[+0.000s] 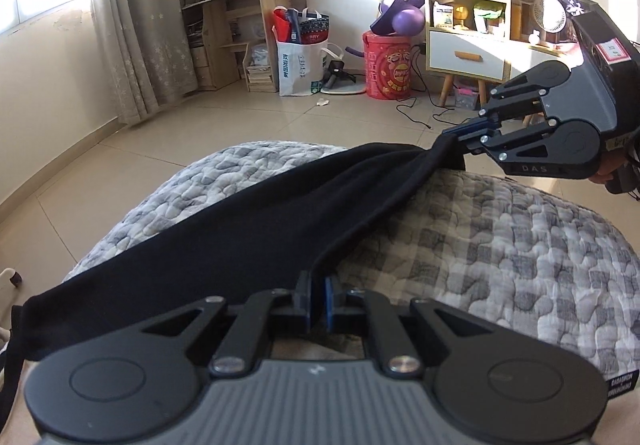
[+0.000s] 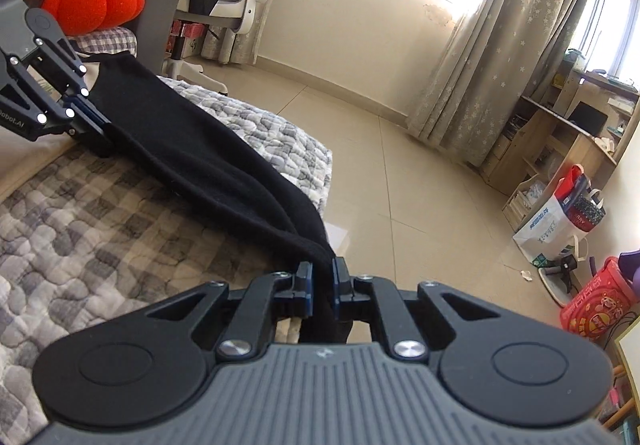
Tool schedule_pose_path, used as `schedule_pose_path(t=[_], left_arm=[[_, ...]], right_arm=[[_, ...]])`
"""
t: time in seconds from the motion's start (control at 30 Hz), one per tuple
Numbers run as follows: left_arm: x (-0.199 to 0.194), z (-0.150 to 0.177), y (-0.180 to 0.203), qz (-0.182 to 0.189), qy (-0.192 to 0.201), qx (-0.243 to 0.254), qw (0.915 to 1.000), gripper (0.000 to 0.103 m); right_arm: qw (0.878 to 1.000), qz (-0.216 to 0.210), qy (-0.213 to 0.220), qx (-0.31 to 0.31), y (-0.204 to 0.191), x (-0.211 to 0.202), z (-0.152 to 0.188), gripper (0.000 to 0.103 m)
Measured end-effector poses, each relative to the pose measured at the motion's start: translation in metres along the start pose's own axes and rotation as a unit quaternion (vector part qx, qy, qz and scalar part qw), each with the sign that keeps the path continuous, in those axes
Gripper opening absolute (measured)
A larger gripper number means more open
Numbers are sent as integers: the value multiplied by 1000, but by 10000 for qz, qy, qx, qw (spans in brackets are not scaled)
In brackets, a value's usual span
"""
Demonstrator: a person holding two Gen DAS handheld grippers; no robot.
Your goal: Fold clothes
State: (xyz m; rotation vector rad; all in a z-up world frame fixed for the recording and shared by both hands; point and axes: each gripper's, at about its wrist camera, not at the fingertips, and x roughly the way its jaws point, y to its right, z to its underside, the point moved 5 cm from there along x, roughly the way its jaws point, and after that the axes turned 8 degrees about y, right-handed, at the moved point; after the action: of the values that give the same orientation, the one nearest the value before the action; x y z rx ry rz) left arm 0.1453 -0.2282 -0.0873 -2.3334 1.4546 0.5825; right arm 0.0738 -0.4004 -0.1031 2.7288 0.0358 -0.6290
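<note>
While "DAS" shows, right gripper pinches black garment — taut.

We read "DAS" on the right gripper, across from our left tongs. "obot.AI" shows on the left gripper. Bag and drum lettering beyond: illegible.

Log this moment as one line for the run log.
task: fold clothes | left gripper: shut on garment | right gripper: shut on garment | garment: black, stretched between both, over quilt
</note>
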Motion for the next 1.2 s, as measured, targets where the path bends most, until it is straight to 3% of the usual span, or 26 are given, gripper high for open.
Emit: schedule_pose_path(t=[0.17, 0.27, 0.33, 0.37, 0.6, 0.7, 0.9, 1.03, 1.2], left_arm=[[-6, 0, -9, 286, -57, -193, 9994, 12], [-10, -1, -15, 457, -91, -309, 9984, 27], [-12, -1, -21, 501, -101, -396, 9979, 39], [-14, -1, -29, 350, -75, -464, 9983, 41], [-25, -1, -86, -708, 108, -933, 9931, 47], [-30, 2, -111, -1169, 143, -1104, 9869, 47], [-41, 20, -153, -2136, 84, -1323, 9679, 48], [-46, 26, -173, -2483, 173, -1532, 9563, 49], [-37, 29, -187, -2668, 153, -1648, 9494, 49]], right_arm=[[9959, -543, -211, 687, 12, -3, -11, 19], [9894, -869, -88, 1161, 27, -4, -25, 21], [9842, -1061, 52, 1417, 34, -1, -36, 32], [9823, -1115, 109, 1503, 37, 1, -41, 39], [9670, -1321, 133, 2173, 54, 37, -53, 38], [9636, -1344, -29, 2311, 55, 54, -49, 31], [9640, -1576, -446, 2093, 40, 81, -45, 31], [9666, -1618, -620, 1889, 31, 87, -46, 31], [9686, -1627, -817, 1692, 32, 87, -44, 31]])
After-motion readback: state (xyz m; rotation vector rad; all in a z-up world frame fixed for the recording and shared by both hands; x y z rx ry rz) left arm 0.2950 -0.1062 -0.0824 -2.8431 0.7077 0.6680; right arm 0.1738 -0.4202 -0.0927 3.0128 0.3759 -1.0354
